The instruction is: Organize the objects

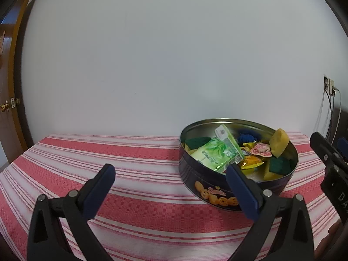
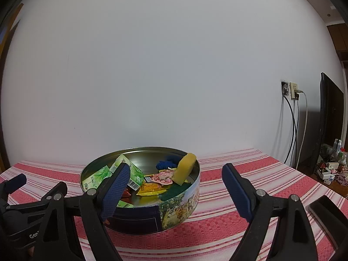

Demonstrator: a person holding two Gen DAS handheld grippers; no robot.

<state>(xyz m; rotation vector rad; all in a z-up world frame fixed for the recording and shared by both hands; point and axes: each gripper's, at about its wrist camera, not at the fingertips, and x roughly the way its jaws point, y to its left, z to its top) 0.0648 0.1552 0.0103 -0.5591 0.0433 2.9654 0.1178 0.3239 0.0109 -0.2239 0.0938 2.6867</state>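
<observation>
Both the left claw (image 1: pixel 169 174) and right claw (image 2: pixel 176 175) hung wide apart and empty beside the tin (image 1: pixel 217 193) on the bench (image 1: pixel 108 152), its jumbled packets and sponges apparently gathered there for tidiness.

"Gen" on the left hand-held gripper (image 2: pixel 13 182); "DA" on the right hand-held gripper (image 1: pixel 339 150).

one tin (image 1: pixel 202 187), two sponges (image 1: pixel 278 141)
</observation>
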